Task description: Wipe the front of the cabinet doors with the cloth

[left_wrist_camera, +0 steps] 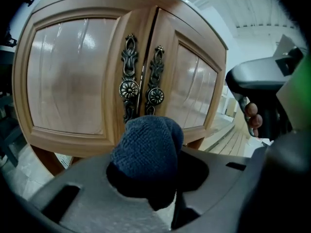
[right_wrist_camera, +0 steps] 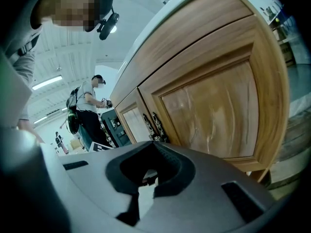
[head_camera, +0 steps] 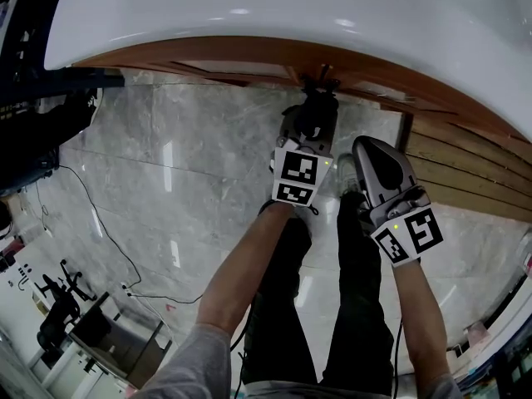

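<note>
A dark blue knitted cloth (left_wrist_camera: 148,152) is bunched in my left gripper (left_wrist_camera: 158,181), which is shut on it. That gripper (head_camera: 318,98) points at the wooden cabinet, just short of the seam between the two doors. The left door (left_wrist_camera: 73,76) and the right door (left_wrist_camera: 194,89) each carry an ornate dark metal handle (left_wrist_camera: 129,81) beside the seam. I cannot tell whether the cloth touches the wood. My right gripper (right_wrist_camera: 145,181) is shut with nothing in it. It hangs (head_camera: 370,160) to the right of the left one, back from the cabinet's right door (right_wrist_camera: 218,110).
A white countertop (head_camera: 274,15) overhangs the cabinet. Grey marble floor (head_camera: 183,165) lies below, with a black cable (head_camera: 100,223) at the left. Wooden slats (head_camera: 465,165) run at the right. Another person (right_wrist_camera: 87,110) stands far off by dark equipment.
</note>
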### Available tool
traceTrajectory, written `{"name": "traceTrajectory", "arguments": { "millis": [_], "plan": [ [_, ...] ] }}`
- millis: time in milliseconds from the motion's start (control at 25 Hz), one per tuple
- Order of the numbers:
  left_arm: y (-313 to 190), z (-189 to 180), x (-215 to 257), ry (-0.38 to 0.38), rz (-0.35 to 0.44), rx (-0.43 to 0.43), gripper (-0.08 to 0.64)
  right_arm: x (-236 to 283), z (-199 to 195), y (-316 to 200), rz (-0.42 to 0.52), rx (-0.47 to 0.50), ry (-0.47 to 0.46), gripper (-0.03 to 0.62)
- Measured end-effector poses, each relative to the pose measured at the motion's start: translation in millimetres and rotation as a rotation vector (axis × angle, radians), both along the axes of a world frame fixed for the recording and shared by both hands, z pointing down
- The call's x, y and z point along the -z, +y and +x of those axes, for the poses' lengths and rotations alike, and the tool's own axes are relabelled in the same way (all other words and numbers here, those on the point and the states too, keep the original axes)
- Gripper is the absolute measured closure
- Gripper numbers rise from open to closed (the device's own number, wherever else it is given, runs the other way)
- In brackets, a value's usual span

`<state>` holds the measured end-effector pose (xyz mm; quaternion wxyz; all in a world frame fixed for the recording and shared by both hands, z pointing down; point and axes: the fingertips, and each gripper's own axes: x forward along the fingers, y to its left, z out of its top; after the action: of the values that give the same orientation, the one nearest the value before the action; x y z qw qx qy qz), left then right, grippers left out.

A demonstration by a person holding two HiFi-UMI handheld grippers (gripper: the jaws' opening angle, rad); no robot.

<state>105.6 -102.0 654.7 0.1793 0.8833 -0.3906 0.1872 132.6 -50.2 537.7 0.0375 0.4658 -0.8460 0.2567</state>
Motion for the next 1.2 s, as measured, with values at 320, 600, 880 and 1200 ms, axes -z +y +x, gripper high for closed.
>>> {"name": "traceTrajectory", "arguments": {
  "millis": [320,600,880,1200],
  "plan": [
    [24,-14,46,0.022,0.012,0.018,0.463,23,2,1,0.006,-0.002,0.003,0.583],
    [40,-24,128,0.070,0.056,0.047,0.463,66,-7,6,0.019,0.013,0.012,0.583],
    [35,-22,232,0.116,0.154,0.069,0.463,140,-12,-5,0.092,0.052,0.028,0.583],
    [31,-31,344,0.152,0.222,0.136,0.463,242,-10,-17,0.180,0.068,0.012,0.583]
  ]
}}
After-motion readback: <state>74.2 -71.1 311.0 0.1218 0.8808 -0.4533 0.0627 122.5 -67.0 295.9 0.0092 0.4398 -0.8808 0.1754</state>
